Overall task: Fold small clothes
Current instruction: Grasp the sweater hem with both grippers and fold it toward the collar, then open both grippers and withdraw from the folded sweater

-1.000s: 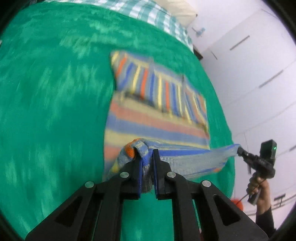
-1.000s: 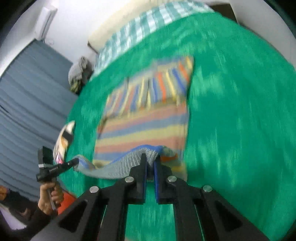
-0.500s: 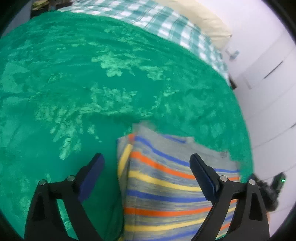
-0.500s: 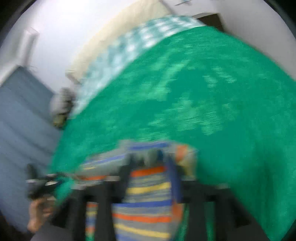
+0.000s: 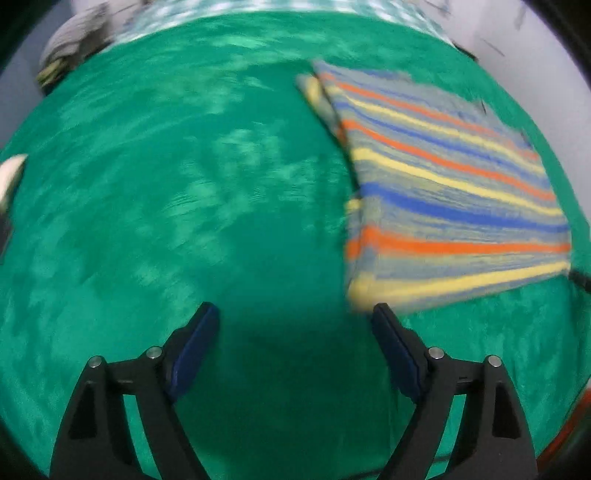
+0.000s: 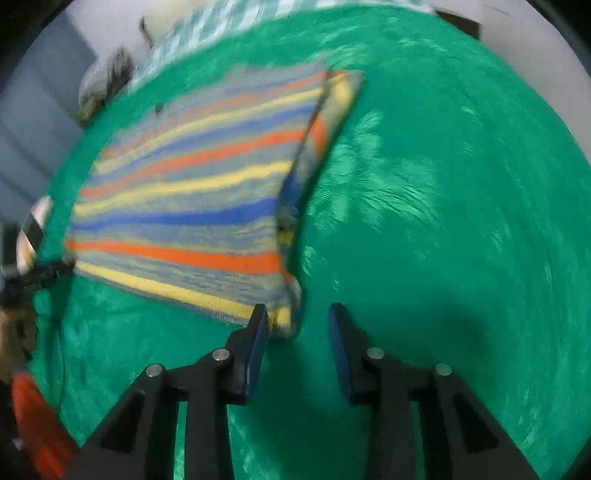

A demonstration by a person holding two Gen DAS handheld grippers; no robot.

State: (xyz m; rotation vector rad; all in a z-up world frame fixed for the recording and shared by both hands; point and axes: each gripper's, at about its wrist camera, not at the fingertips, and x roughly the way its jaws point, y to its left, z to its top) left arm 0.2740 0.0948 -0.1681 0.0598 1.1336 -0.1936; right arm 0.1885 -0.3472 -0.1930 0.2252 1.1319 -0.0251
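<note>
A small striped knit garment (image 5: 443, 192) (image 6: 192, 192) lies folded flat on the green blanket (image 5: 184, 221), with orange, blue and yellow bands. In the left wrist view my left gripper (image 5: 295, 325) hovers over bare blanket to the left of the garment's near corner. Its jaws stand wide, are closing, and have nothing between them. In the right wrist view my right gripper (image 6: 297, 325) sits at the garment's near right corner. Its jaws are closing too, and the corner just reaches inside the left fingertip (image 6: 258, 321) without being pinched.
Checked bedding (image 6: 207, 26) and a pile of clothes (image 5: 70, 40) lie beyond the blanket's far edge. Something orange-red (image 6: 37, 424) shows low beside the bed. A pale patterned item (image 6: 33, 229) lies at the blanket's left edge. The blanket (image 6: 443, 221) spreads wide to the right.
Both grippers were shut on the lifted hem a second ago. They have let it go and opened, the garment now lies folded over, and both have drawn back to its near corners.
</note>
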